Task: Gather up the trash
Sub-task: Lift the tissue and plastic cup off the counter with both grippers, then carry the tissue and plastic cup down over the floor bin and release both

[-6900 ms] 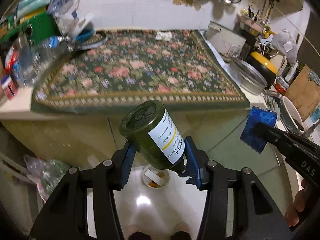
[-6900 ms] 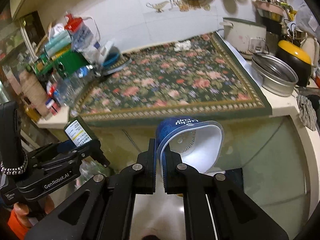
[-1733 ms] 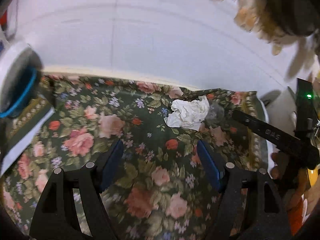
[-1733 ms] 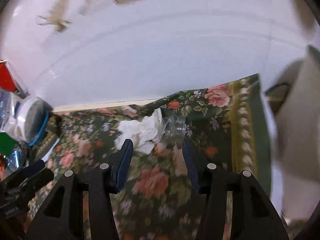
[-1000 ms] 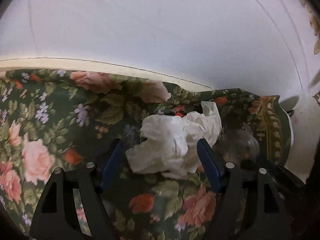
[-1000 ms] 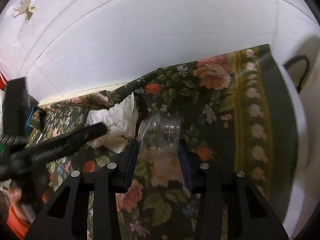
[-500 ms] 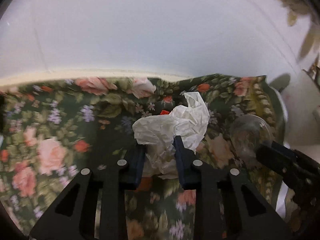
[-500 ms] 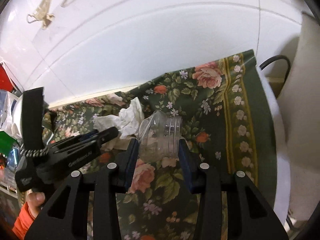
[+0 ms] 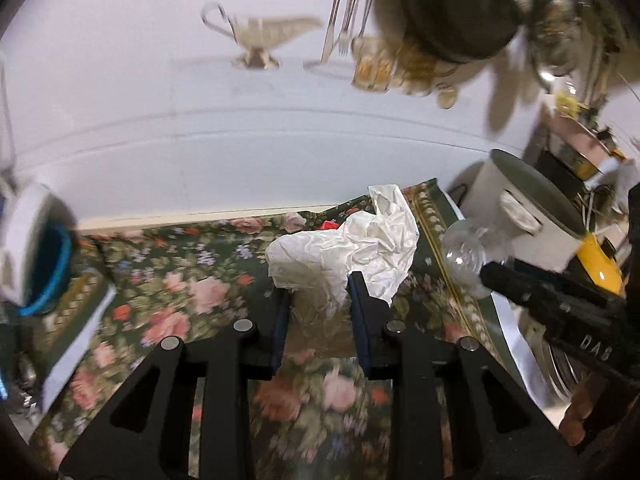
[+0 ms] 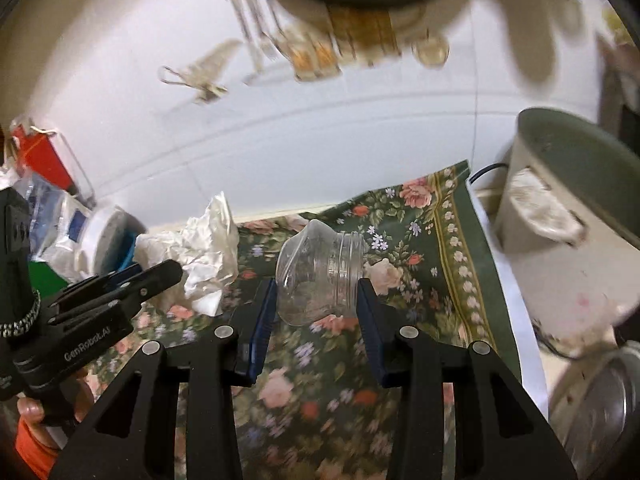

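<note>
My left gripper (image 9: 318,290) is shut on a crumpled white paper (image 9: 352,252) and holds it above the floral cloth (image 9: 180,292). My right gripper (image 10: 316,296) is shut on a clear plastic cup (image 10: 320,276), tilted on its side, lifted off the cloth (image 10: 420,240). The cup also shows in the left wrist view (image 9: 468,254), at the tip of the right gripper. The paper also shows in the right wrist view (image 10: 200,252), at the tip of the left gripper (image 10: 160,276).
A white rice cooker (image 10: 568,220) stands right of the cloth, with a metal bowl (image 10: 604,412) in front of it. Bottles and packets (image 10: 60,224) crowd the left end. Cutlery and a dark pan (image 9: 452,4) hang on the white wall.
Both grippers have lifted and pulled back from the wall, carrying the paper and the cup up off the cloth. More of the wall and hanging utensils shows now.
</note>
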`<state>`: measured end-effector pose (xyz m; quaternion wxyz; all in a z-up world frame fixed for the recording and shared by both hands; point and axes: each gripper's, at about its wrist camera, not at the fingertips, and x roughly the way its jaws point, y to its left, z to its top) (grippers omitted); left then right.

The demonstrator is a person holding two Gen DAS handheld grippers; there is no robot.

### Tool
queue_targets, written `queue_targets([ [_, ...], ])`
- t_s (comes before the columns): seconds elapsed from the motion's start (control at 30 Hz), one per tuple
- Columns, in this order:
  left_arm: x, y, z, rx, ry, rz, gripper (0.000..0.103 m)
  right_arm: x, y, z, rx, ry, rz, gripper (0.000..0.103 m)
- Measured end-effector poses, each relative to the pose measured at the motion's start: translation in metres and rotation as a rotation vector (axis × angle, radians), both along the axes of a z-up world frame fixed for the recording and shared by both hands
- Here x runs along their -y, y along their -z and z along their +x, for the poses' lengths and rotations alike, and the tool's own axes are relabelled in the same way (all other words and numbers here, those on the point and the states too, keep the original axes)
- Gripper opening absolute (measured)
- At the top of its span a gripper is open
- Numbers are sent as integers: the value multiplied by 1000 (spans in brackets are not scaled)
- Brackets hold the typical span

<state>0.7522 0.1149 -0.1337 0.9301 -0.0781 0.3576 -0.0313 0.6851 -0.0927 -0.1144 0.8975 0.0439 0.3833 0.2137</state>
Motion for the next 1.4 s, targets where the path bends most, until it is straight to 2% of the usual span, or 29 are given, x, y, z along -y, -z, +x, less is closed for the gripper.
queue_targets([
  [0.2,-7,-15,-80,26,18,51,29,-7,-23,-74,55,53,15,37],
  [0.37,-11,-15,-137,16,50,29,29,-12,-21,-128,49,83,8,37],
  [0.7,10,-6,-205,-20,53,13,29,-3,-21,-197,4,61,-8,37],
  [1.0,64,13,-270,-51,6,30,29,27,-15,-253,12,3,12,37],
  [1.4,162,32,-374,-87,-63,-24,29,101,-1,-349,-1,-66,-26,37],
])
